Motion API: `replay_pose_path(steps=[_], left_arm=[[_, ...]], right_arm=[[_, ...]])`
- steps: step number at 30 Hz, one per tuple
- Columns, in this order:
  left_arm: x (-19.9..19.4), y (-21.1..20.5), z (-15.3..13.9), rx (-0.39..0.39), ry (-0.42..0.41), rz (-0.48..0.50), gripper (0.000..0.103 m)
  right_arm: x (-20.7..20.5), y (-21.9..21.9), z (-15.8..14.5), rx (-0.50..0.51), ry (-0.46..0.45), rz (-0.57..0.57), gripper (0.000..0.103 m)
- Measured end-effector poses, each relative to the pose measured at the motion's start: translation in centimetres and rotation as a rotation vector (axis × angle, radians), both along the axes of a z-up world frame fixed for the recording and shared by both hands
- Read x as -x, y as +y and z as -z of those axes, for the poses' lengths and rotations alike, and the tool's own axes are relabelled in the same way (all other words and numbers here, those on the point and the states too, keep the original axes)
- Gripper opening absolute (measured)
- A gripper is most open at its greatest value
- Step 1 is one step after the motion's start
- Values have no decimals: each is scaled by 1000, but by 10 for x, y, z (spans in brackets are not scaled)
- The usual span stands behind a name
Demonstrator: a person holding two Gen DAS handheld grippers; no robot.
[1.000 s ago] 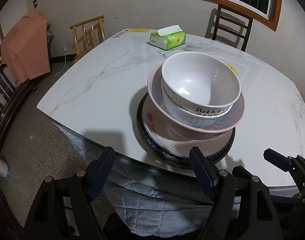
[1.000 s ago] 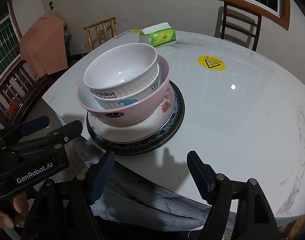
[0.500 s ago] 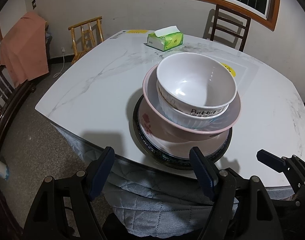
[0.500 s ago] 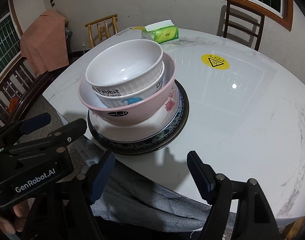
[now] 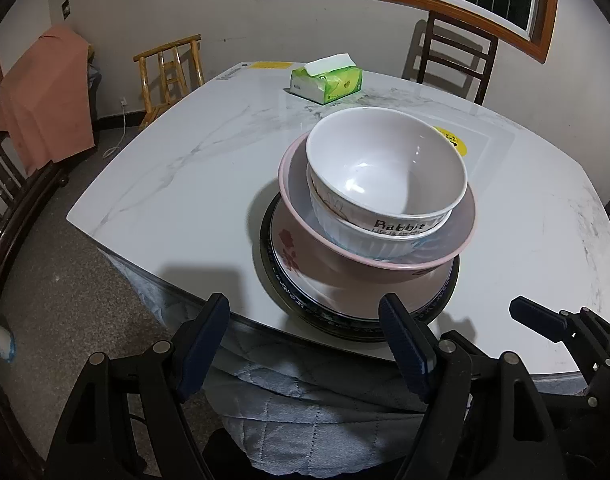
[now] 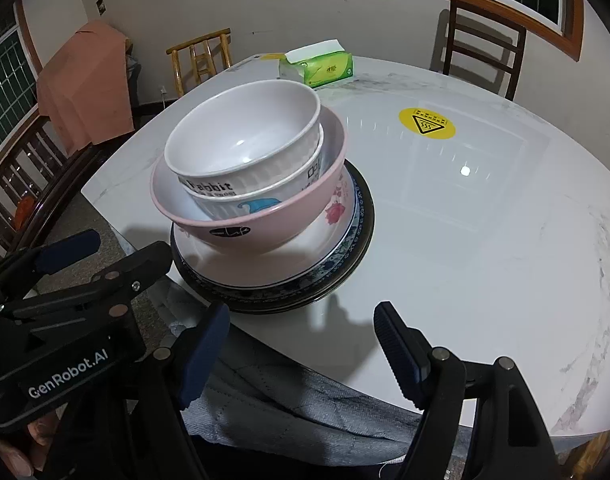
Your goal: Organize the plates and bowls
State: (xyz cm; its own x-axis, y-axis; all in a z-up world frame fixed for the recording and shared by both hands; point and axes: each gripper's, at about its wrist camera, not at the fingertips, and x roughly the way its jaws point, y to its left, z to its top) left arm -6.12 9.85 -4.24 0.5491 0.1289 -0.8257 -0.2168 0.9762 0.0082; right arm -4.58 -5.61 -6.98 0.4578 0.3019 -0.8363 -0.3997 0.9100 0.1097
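Two claws, left (image 5: 303,344) and right (image 6: 301,350), gape empty near desk (image 5: 193,184) edge; we judge bowls (image 5: 385,176) nested on plates (image 5: 357,300), stack tidy.

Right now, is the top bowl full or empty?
Empty. The top bowl sits upright, nested in the stack, and both views show its bare white inside with only light glinting at the bottom.

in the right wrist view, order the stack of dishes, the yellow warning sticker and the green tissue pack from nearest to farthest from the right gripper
From the right gripper:
1. Stack of dishes, near the table's close edge, left of centre.
2. Yellow warning sticker, mid-table, to the right.
3. Green tissue pack, at the table's far edge.
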Motion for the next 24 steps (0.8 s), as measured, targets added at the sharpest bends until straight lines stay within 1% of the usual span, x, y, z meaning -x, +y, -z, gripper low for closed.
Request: replay_pose_path(steps=[10,24], left_arm=[[1,-2,-1,18,-16,12,74],[2,-2,-2,17,-22,11,74]], right_arm=[[0,1,-1,-5,3,3,77],[-2,1,1,-6,13,8,77]])
